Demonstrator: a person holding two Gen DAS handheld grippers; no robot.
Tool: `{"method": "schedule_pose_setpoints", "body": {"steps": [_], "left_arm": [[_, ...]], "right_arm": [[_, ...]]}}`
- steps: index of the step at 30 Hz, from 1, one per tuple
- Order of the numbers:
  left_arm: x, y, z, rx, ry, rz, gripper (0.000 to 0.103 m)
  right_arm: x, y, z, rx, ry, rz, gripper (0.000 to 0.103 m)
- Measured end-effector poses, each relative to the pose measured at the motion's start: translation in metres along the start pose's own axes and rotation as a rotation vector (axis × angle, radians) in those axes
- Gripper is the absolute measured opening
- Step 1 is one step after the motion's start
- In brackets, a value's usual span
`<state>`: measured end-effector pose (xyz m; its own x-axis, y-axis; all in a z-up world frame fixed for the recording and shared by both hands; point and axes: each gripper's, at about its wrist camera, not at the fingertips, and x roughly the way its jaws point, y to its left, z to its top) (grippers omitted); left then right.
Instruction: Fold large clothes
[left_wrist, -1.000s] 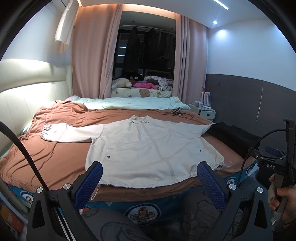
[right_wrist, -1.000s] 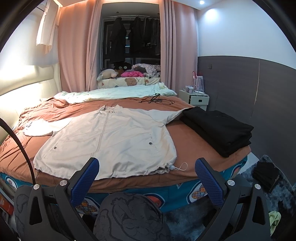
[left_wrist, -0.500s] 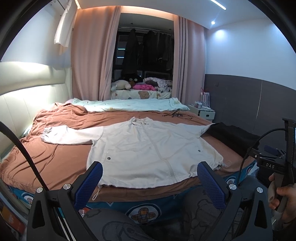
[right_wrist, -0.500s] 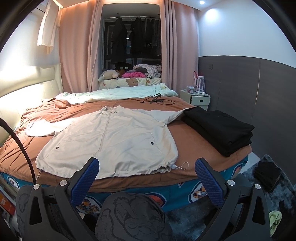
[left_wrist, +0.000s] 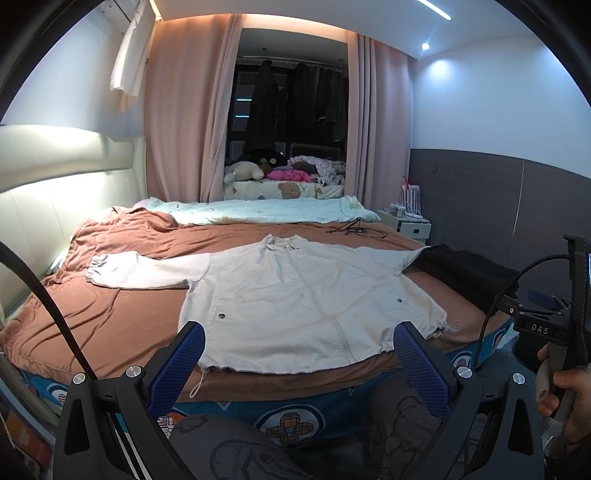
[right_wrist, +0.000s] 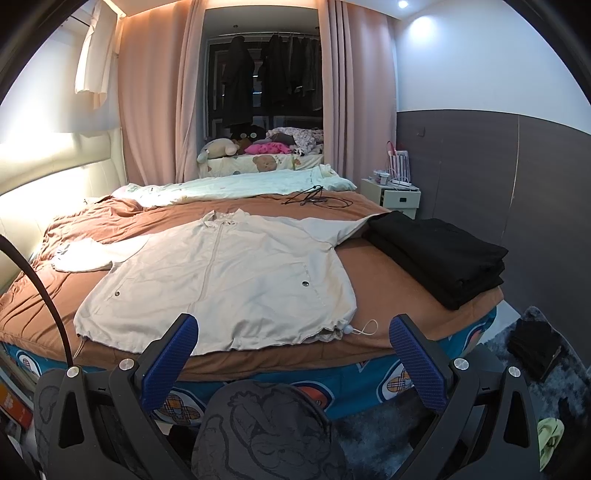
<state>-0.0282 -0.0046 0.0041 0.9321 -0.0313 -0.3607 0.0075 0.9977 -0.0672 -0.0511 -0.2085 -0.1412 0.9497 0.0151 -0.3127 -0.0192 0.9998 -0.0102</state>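
A cream zip jacket (left_wrist: 295, 295) lies spread flat, front up, on the brown bedspread (left_wrist: 110, 321), collar far, hem near the bed's front edge. Its left sleeve (left_wrist: 140, 269) stretches out to the left. The right sleeve runs under a black folded pile. The jacket also shows in the right wrist view (right_wrist: 229, 280). My left gripper (left_wrist: 299, 336) is open and empty, held in front of the hem. My right gripper (right_wrist: 291, 328) is open and empty, also in front of the hem, and its handle shows at the left wrist view's right edge.
A stack of folded black clothes (right_wrist: 439, 254) sits on the bed's right side. A light green quilt (right_wrist: 236, 186) and black cables (right_wrist: 314, 199) lie at the far end. A white nightstand (right_wrist: 395, 197) stands to the right. Dark items (right_wrist: 532, 347) lie on the floor rug.
Both views have shifted slightly; the jacket sits a little higher and farther in frame. The jacket has not moved on the bed. Both grippers stay open.
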Motion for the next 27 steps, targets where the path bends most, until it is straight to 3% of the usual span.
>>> {"method": "schedule_pose_setpoints", "body": {"steps": [27], "left_arm": [[-0.004, 0.011, -0.009, -0.013, 0.011, 0.019, 0.103]], "right_arm": [[-0.003, 0.005, 0.01, -0.015, -0.019, 0.037, 0.103]]}}
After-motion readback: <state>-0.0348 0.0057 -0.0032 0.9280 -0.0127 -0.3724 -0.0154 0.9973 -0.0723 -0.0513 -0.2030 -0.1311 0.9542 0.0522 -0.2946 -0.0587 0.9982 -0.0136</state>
